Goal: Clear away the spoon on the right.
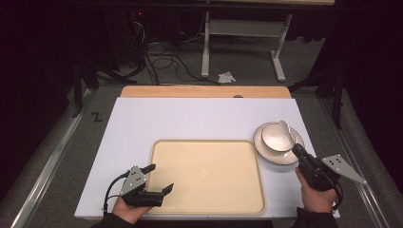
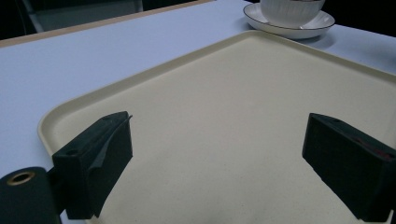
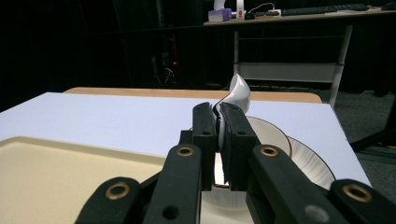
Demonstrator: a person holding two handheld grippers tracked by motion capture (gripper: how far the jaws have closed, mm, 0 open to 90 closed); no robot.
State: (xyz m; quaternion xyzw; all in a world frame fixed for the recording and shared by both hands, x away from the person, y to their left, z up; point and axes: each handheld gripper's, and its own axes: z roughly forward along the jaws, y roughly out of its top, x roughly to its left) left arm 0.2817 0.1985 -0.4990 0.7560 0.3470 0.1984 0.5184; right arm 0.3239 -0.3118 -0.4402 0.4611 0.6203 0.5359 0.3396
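Right gripper (image 3: pixel 218 122) jaws clamped on white spoon (image 3: pixel 239 92) over bowl (image 1: pixel 276 137) on saucer (image 1: pixel 266 154). Left gripper (image 1: pixel 160 179) jaws wide apart above beige tray (image 1: pixel 209 206) on surface (image 1: pixel 190 118).

Beyond the white-topped table (image 1: pixel 199 118) with its wooden far edge, we see grey carpeted floor (image 1: pixel 247 61) in a dark room, tangled cables (image 1: pixel 164 59) at far left, a crumpled paper (image 1: pixel 226 76), and a white-legged desk (image 1: pixel 242 28) at far centre.

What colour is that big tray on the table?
Pale cream-yellow, plain; the tray shows best in the high view.
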